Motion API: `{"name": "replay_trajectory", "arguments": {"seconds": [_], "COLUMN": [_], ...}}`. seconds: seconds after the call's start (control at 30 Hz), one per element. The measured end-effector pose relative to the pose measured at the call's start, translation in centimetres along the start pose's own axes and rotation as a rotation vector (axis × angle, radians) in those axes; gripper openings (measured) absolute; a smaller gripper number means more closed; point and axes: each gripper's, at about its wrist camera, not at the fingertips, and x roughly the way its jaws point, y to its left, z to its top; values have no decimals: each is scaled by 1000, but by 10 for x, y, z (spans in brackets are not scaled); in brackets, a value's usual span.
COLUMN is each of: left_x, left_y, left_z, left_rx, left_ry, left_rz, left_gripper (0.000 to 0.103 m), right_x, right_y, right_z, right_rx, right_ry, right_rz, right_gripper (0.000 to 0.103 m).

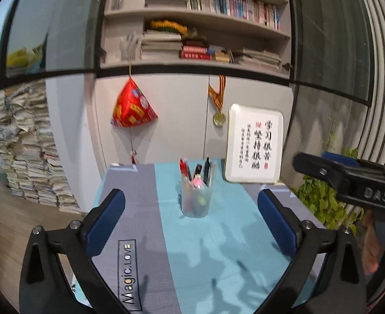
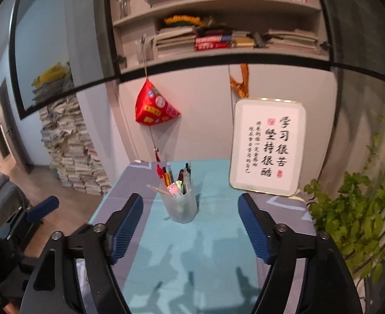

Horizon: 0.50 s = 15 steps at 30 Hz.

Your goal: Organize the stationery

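Left wrist view: left gripper (image 1: 191,216), jaws spread wide, holding nothing, above the table (image 1: 129,198). Frosted pen cup (image 1: 195,198), upright on the teal runner (image 1: 218,248), stocked with pens (image 1: 196,171). Framed calligraphy (image 1: 254,144) behind it.

Right wrist view: right gripper (image 2: 191,225), jaws likewise parted, empty. Pen cup (image 2: 180,206) near the table's far end; potted plant (image 2: 355,217) at right.

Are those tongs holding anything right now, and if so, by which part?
Nothing is held. Both the left tongs and the right tongs stand open and empty, while the pens sit in the pen cup on the table.
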Motion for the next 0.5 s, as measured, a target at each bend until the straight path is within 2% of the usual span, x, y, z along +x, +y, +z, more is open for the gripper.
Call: {"name": "replay_trajectory", "arguments": {"seconds": [0.13,0.23,0.3,0.5], "left_x": [-21,-39,-55,-93], "left_y": [-5,-9,-14,-21], "left_z": [4,1,-2,-8], "left_rx": [-4,-4,6,5], "left_ry": [-8,-28,-44,-89], "left_rz": [10,12,23,20], "left_gripper": [102,102,102,102], "right_x": [-32,-63,-81,-120], "right_y": [-2,-2,-1,10], "right_z": [-1,-4,-9,-25], "right_rx": [4,7,11,-10], "right_ry": [-21,-74,-98,-129], "right_rz": [-40,-74,-75,-92], "right_gripper": [79,80,84,85]}}
